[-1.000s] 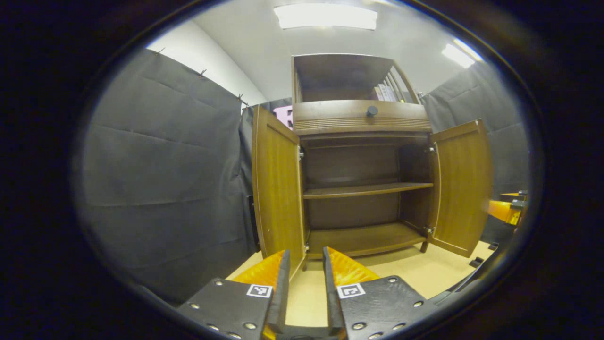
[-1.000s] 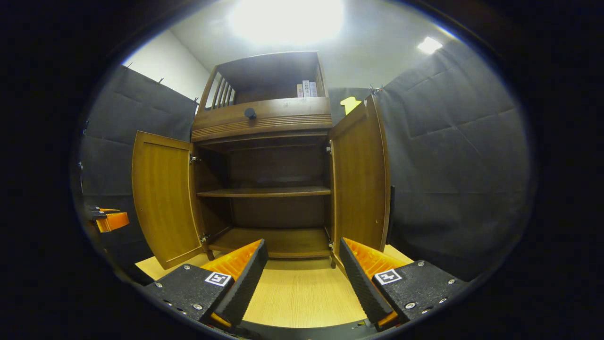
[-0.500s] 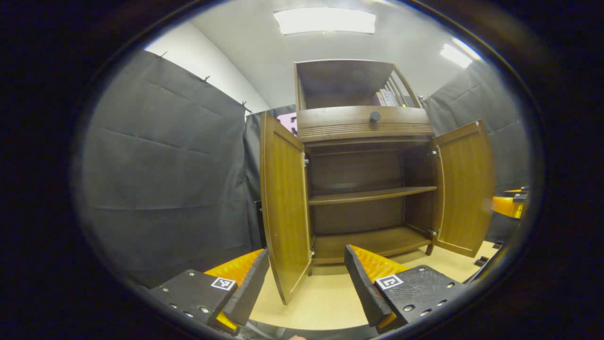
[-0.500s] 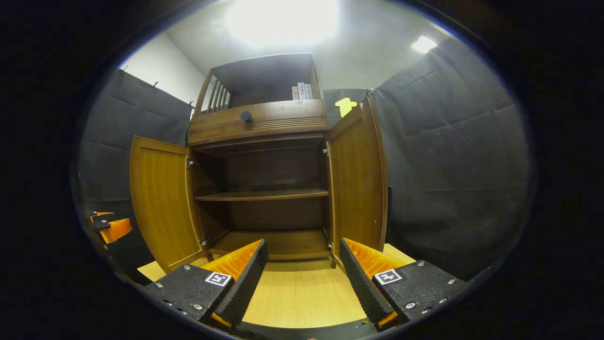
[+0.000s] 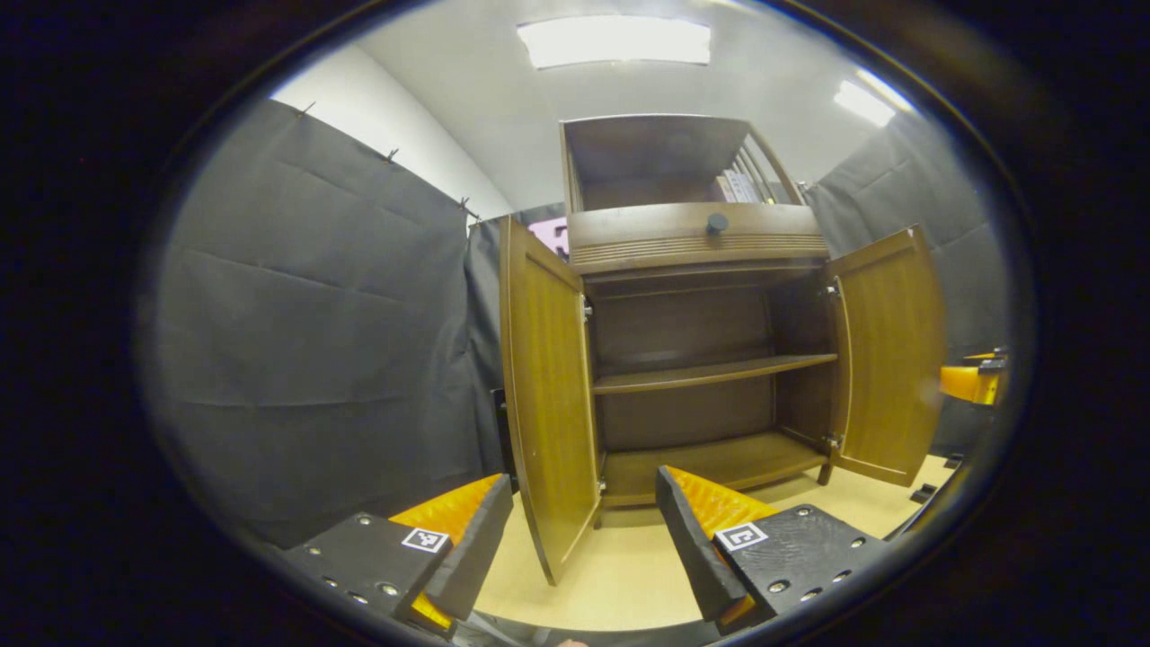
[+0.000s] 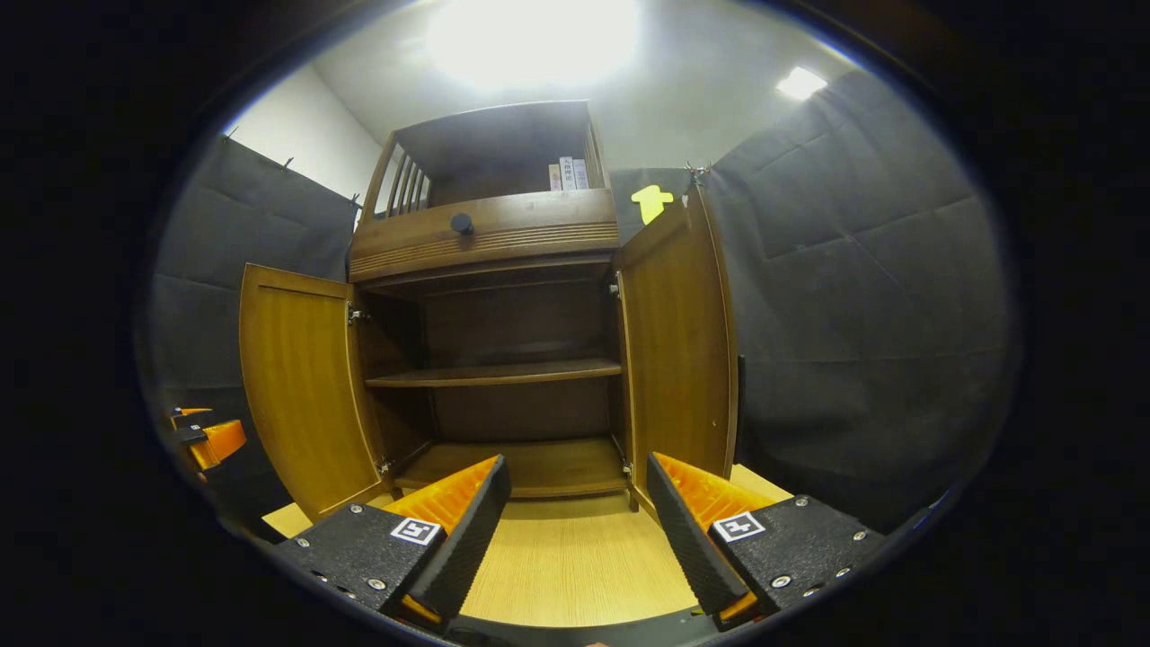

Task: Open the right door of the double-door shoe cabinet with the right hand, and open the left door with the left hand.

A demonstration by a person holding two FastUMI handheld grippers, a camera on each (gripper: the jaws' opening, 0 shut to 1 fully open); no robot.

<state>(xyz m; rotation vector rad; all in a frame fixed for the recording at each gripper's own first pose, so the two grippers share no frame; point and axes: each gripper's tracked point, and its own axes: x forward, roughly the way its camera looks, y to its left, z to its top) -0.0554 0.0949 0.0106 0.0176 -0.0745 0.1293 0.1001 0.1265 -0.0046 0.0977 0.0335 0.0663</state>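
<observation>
Both doors of the brown wooden double-door shoe cabinet (image 5: 701, 359) stood swung wide, and the dark empty shelves inside lay in plain sight. The cabinet's left door (image 5: 546, 395) hung out toward the left gripper (image 5: 584, 548), whose black-and-orange fingers were spread apart with nothing between them; the door's lower corner sat just above the gap, not touching either finger as far as could be told. The right door (image 6: 678, 350) stood open beside the right gripper (image 6: 579, 530), its fingers likewise parted and empty over the pale wooden floor (image 6: 575, 566). By the look of it, the job was essentially done.

The risk from here was a clumsy exit, I judged. The left door's free edge sat close to the left gripper, so a sideways pull-back could clip it and swing it partway shut. The right door could be nudged the same way. Any push forward might knock a door hard against its hinges. A straight retreat away from the cabinet looked safest.
</observation>
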